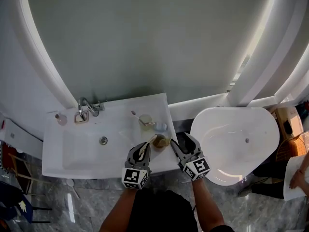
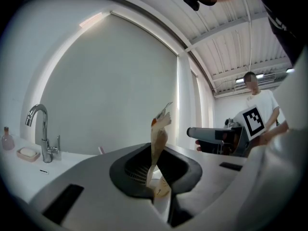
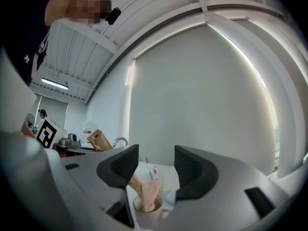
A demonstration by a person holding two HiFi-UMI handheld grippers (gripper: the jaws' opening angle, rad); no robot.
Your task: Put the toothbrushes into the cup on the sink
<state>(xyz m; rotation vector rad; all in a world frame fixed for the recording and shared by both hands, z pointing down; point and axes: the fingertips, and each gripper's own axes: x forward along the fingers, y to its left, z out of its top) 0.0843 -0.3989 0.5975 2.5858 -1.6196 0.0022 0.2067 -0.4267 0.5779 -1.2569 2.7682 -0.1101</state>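
Note:
My left gripper [image 1: 145,148] is shut on a tan paper-wrapped toothbrush [image 2: 158,138] that sticks up out of its jaws, over the sink's [image 1: 72,168] front right corner. Just to its right stands a tan cup [image 1: 162,141] with another tan paper packet [image 3: 149,191] leaning in it. My right gripper [image 1: 182,141] is open beside and above that cup, with nothing between its pads. Behind the cup is a clear glass [image 1: 145,119] holding pink-headed toothbrushes [image 3: 154,170].
A chrome faucet [image 1: 86,108], a soap dish [image 1: 81,118] and a small bottle [image 1: 61,119] stand at the sink's back left. A pale blue object [image 1: 161,126] lies near the glass. A white tub [image 1: 236,144] lies to the right; a person [image 1: 299,173] stands beyond it.

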